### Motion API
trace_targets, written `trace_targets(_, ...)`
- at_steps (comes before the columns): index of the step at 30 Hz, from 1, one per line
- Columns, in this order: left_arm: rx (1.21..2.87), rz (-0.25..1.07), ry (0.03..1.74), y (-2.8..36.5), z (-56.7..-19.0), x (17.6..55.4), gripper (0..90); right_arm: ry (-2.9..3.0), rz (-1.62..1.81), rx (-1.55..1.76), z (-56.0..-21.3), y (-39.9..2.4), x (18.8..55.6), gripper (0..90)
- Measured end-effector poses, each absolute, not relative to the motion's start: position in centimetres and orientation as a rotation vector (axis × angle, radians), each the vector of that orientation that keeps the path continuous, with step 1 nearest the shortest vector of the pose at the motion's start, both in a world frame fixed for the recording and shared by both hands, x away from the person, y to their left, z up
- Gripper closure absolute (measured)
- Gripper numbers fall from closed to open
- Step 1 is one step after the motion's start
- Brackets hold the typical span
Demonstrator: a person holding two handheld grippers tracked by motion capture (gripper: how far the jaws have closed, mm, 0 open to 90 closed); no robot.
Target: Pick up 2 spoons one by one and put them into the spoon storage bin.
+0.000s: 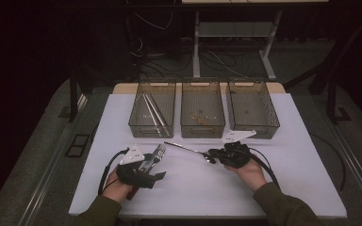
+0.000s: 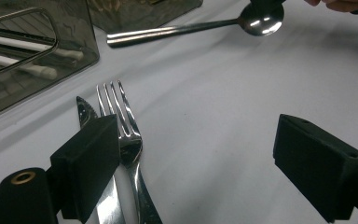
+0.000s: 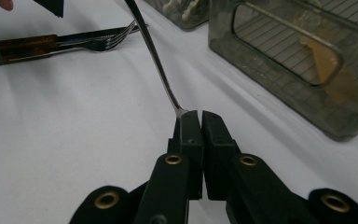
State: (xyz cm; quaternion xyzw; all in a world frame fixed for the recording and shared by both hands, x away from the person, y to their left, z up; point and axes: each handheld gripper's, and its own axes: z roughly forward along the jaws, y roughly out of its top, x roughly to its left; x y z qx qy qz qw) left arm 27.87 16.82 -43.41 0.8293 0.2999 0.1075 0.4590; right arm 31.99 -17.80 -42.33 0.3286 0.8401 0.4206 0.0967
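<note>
A fork (image 2: 128, 135) and a knife (image 2: 85, 112) lie side by side on the white table (image 1: 283, 155). My left gripper (image 2: 198, 140) stands open over them; its left pad rests over the knife and against the fork, while the right pad hangs above bare table. In the high view this left gripper (image 1: 152, 168) sits at the front left, by the fork (image 1: 155, 155). My right gripper (image 3: 200, 116) is shut on the bowl end of a spoon (image 3: 156, 56), whose handle runs away toward the bins. From above, the right gripper (image 1: 213, 154) and the spoon (image 1: 188, 149) are near the table's centre.
Three clear grey bins stand in a row at the back: the left bin (image 1: 153, 108) holds long utensils, the middle bin (image 1: 202, 110) some brownish bits, and the right bin (image 1: 252, 106) stands beside it. Dark floor, cables and table legs lie beyond.
</note>
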Motion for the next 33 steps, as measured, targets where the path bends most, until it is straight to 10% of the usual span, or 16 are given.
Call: trace_targets(33,2.052,0.267,0.736,16.7,-43.5,27.9,13.1,2.241,1.291,1.077,-36.6,-22.4,34.3,88.1)
